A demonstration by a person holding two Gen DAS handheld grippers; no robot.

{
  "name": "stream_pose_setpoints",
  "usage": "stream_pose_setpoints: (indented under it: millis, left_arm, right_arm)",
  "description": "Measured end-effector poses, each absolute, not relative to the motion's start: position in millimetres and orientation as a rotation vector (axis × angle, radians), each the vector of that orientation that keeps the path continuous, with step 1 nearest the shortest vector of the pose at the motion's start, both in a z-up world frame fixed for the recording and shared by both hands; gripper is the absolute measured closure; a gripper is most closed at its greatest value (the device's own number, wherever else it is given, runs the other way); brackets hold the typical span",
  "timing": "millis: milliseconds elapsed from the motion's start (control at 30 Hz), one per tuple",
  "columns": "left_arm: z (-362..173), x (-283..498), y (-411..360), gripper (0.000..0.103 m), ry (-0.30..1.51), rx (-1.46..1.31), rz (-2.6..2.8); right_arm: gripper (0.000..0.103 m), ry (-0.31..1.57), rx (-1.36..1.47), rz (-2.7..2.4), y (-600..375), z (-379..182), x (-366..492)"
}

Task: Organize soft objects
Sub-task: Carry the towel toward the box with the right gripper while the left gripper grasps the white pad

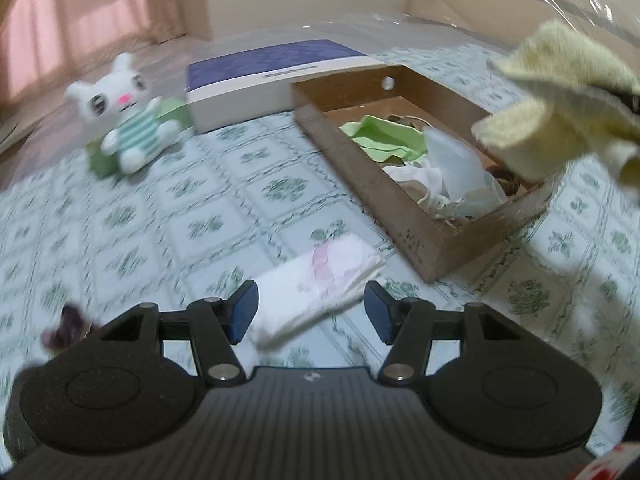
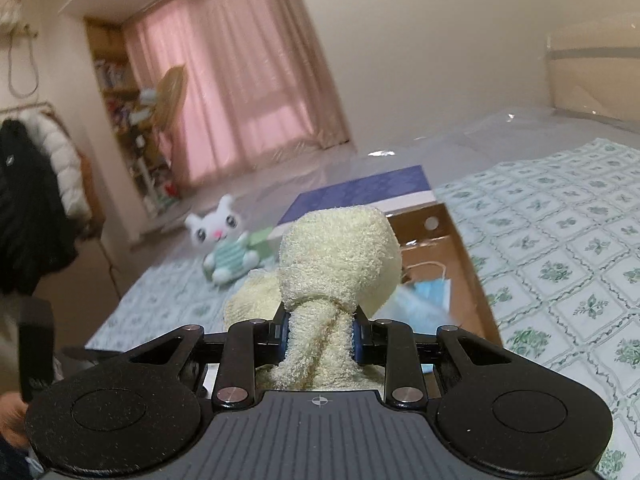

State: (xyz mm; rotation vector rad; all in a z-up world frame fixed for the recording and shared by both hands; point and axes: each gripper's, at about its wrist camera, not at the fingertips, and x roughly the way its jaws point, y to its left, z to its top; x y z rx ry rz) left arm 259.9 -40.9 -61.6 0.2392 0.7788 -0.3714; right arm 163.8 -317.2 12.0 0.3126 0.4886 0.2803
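Left wrist view: the left gripper (image 1: 311, 307) is hovering with its jaws spread and nothing pressed between the blue pads. A folded white cloth (image 1: 318, 286) with a pink mark is lying flat on the green-patterned tablecloth (image 1: 224, 216), showing in the gap between the two fingertips, below and apart from them. A cardboard box (image 1: 416, 236) is sitting just beyond the cloth to the right, holding a green cloth (image 1: 384, 138) and crumpled white pieces. A yellow towel (image 1: 560, 100) is hanging in the air above the box's right end. A white plush rabbit (image 1: 128, 116) in a striped top is leaning against a green block at far left, beside a blue-topped white box (image 1: 276, 76).

Right wrist view: the right gripper (image 2: 320, 338) is pinching the yellow towel (image 2: 340, 256); the narrow twisted part is sitting squeezed between the pads, and the bulky part is bulging forward past the fingertips. A blue face mask (image 2: 428, 296) is lying in the cardboard box (image 2: 476, 272) behind the towel. The plush rabbit (image 2: 224, 244) is sitting further back on the tablecloth (image 2: 560, 264).
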Motion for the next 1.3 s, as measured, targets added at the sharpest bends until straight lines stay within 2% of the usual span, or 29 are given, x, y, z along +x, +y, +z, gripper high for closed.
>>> stream_pose_setpoints:
  millis: [400, 733, 900, 1100, 1300]
  left_arm:
    - [-108.5, 331.6, -25.3, 0.045, 0.923, 0.208, -0.479]
    - [-107.5, 280.1, -34.3, 0.045, 0.987, 0.171, -0.496]
    - [-99.9, 254.1, -48.8, 0.045, 0.951, 0.229, -0.445]
    - [-89.4, 272.5, -56.8, 0.041, 0.926, 0.228, -0.403]
    - [-105.2, 295.6, -70.1, 0.042, 0.983, 0.236, -0.364]
  right_arm:
    - [0.075, 0.493, 0.366, 0.192, -344.1, 9.4, 183.8]
    - [0.075, 0.499, 0.381, 0.177, -347.0, 6.8, 186.0]
    - [0.075, 0.504, 0.383, 0.181, -346.6, 6.1, 182.8]
    - [0.075, 0.505, 0.383, 0.174, -349.8, 5.8, 181.7]
    - [0.075, 0.506, 0.379, 0.163, -353.1, 3.4, 184.2]
